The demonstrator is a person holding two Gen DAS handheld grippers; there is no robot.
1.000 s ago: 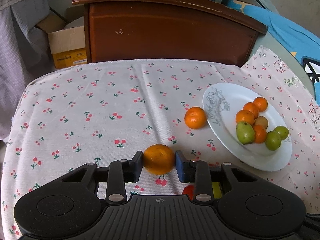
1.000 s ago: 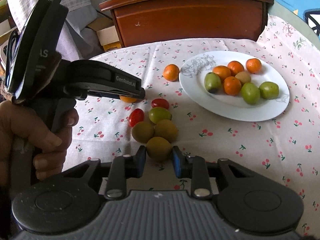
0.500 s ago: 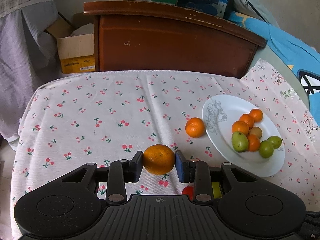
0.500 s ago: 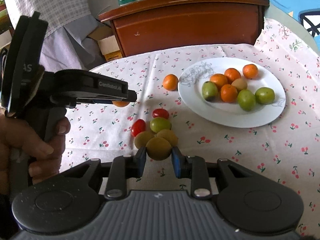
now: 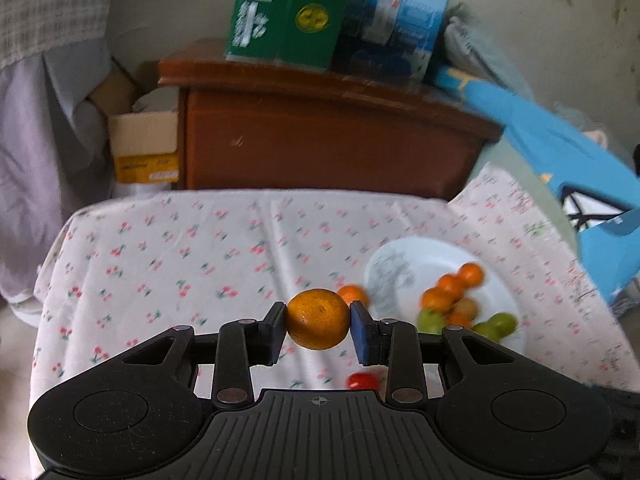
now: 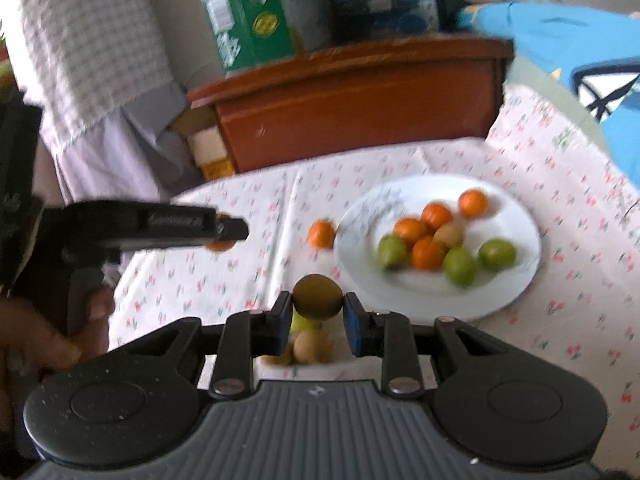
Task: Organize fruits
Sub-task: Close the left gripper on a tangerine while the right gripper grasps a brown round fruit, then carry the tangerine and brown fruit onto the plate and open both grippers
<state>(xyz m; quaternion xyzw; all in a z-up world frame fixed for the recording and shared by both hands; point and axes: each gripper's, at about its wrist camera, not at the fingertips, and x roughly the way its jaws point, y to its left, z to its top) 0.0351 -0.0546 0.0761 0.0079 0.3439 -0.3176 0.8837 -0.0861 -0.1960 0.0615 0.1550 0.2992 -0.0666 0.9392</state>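
Fruits; box lettering blurred, unreadable.

Your left tool carries an orange above the desk, and the cloth to its left and ahead lies bare, so you can pass there. To the right, a loose orange sits just beside the plate, narrowing that way in. The plate's near half is crowded with fruit; its far left part is bare. Your right tool holds a brown fruit above a small heap of fruit, with the plate rim close on its right. The wooden cabinet walls off the desk's far edge.
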